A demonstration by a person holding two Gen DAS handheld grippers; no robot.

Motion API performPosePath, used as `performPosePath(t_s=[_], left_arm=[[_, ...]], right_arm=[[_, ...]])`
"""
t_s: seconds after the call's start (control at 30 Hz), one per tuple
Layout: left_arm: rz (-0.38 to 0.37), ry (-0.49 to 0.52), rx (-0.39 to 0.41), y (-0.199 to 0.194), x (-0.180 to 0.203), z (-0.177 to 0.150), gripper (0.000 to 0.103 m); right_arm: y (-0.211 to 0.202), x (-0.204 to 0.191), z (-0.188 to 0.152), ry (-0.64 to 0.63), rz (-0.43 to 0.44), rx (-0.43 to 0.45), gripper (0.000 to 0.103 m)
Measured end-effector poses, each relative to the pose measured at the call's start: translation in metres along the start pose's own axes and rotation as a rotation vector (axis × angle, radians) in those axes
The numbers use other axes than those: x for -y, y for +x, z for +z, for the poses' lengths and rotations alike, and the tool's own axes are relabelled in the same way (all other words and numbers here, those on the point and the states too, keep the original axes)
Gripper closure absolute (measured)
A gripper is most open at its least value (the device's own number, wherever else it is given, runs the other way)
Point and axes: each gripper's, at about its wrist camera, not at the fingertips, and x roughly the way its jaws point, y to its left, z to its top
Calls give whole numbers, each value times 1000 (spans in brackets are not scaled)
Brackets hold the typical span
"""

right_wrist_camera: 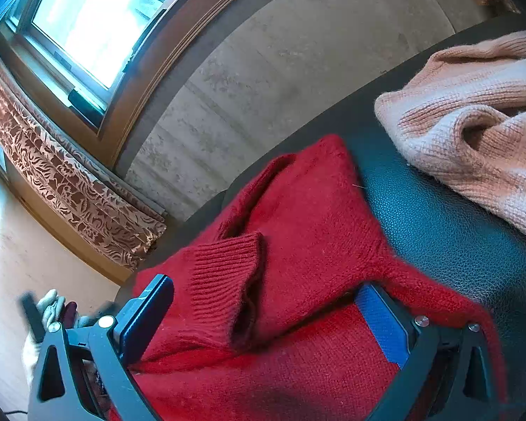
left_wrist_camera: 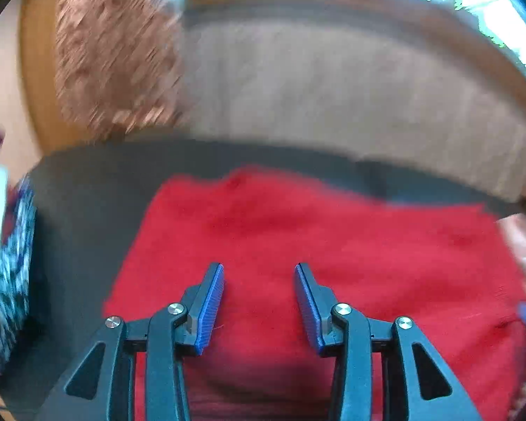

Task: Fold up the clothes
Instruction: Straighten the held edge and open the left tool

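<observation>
A red knit sweater [left_wrist_camera: 298, 238] lies spread on a dark leather surface [left_wrist_camera: 87, 193]. My left gripper [left_wrist_camera: 259, 270] is open and empty, hovering over the sweater's near part; this view is motion-blurred. In the right wrist view the sweater [right_wrist_camera: 298, 217] is bunched, with a ribbed cuff [right_wrist_camera: 224, 270] folded on top. My right gripper [right_wrist_camera: 266, 291] is open wide, its fingers [right_wrist_camera: 378, 319] on either side of the red fabric, the cloth lying between them and draped over the right finger. No grip shows.
A pink knit sweater [right_wrist_camera: 473, 129] lies on the dark surface [right_wrist_camera: 438, 224] to the right. Patterned clothes [left_wrist_camera: 14, 263] sit at the left edge. A beige wall [left_wrist_camera: 333, 87], a brown patterned curtain [right_wrist_camera: 70, 182] and a window [right_wrist_camera: 98, 17] stand behind.
</observation>
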Motion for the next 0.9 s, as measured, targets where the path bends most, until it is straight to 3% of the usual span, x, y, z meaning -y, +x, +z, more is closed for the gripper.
performPosePath(t_s=[0.1, 0.2, 0.3, 0.37, 0.5, 0.67, 0.83, 0.9], left_arm=[[-111, -159, 12, 5, -35, 5, 58], [-111, -186, -15, 26, -51, 17, 57], [-72, -111, -28, 48, -45, 35, 54], [-19, -10, -39, 67, -32, 50, 50], [-19, 69, -55, 79, -27, 62, 49], [-20, 68, -9, 40, -45, 44, 50], [-198, -50, -49, -23, -86, -8, 50], [-207, -40, -58, -48, -101, -36, 50]], right_arm=[[1, 1, 0, -1, 0, 1, 0], [8, -1, 3, -22, -21, -19, 0], [15, 0, 8, -35, -23, -35, 0], [22, 1, 14, -48, -30, -48, 0], [44, 0, 31, -79, -56, -85, 0], [53, -1, 37, -91, -70, -91, 0], [52, 1, 39, -78, -46, -80, 0], [48, 1, 40, -66, -25, -91, 0]])
